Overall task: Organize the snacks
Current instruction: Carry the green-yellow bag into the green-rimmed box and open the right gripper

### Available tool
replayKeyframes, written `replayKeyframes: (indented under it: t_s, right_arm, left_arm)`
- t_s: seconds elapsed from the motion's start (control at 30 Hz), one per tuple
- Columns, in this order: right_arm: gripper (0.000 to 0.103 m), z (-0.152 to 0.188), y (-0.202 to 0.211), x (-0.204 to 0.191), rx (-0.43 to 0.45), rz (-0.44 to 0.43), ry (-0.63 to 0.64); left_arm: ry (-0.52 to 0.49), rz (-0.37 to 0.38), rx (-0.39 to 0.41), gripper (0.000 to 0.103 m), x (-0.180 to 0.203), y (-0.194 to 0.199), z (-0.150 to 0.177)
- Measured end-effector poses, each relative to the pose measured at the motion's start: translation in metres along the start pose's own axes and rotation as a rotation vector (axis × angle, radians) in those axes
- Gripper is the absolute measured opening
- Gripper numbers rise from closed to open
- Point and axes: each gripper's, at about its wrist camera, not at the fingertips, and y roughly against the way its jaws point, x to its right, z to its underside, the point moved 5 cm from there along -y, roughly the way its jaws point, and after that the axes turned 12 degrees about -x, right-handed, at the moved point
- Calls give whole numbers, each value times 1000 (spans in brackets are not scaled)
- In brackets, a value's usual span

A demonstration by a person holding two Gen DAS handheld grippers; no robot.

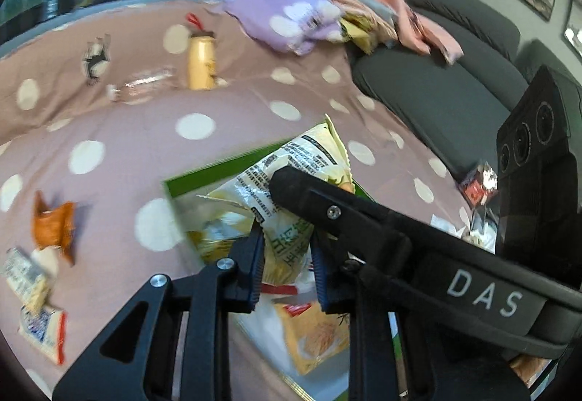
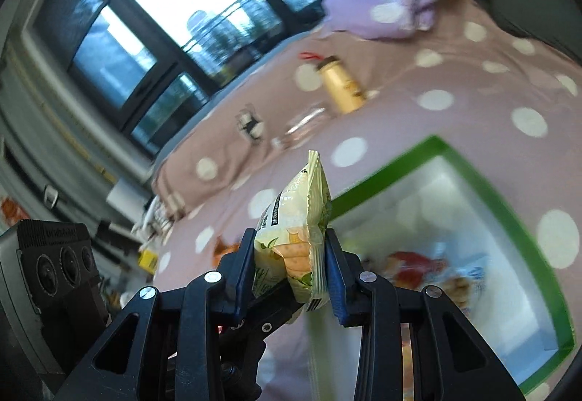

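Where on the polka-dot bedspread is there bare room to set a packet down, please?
Bare pink polka-dot bedspread lies between the green-rimmed clear plastic bin and the tan bottle lying on its side. Crowded: small orange, white and red-edged wrapped snacks to the left; crumpled lilac spotted cloth far right.

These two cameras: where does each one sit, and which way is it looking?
Left wrist: sits on the left gripper, looking down its fingers at a snack bag they pinch above the green-rimmed box; the right gripper's finger crosses in front.
Right wrist: sits on the right gripper, pinching the same bag, facing the window.
Shared: bag, box, yellow bottle, dotted bedspread.
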Motion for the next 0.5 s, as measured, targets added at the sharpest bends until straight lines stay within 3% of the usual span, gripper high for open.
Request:
replayKeyframes:
  t_s: [0.27,0.5]
  right_arm:
    - [37,-5,-6,53,5,35,-123]
    - [37,-5,-23,83,-41,47,-207]
  left_arm:
    - [-28,49,-81,22,11,-47,-11]
    - [-17,25,-143,23,10,-75,-7]
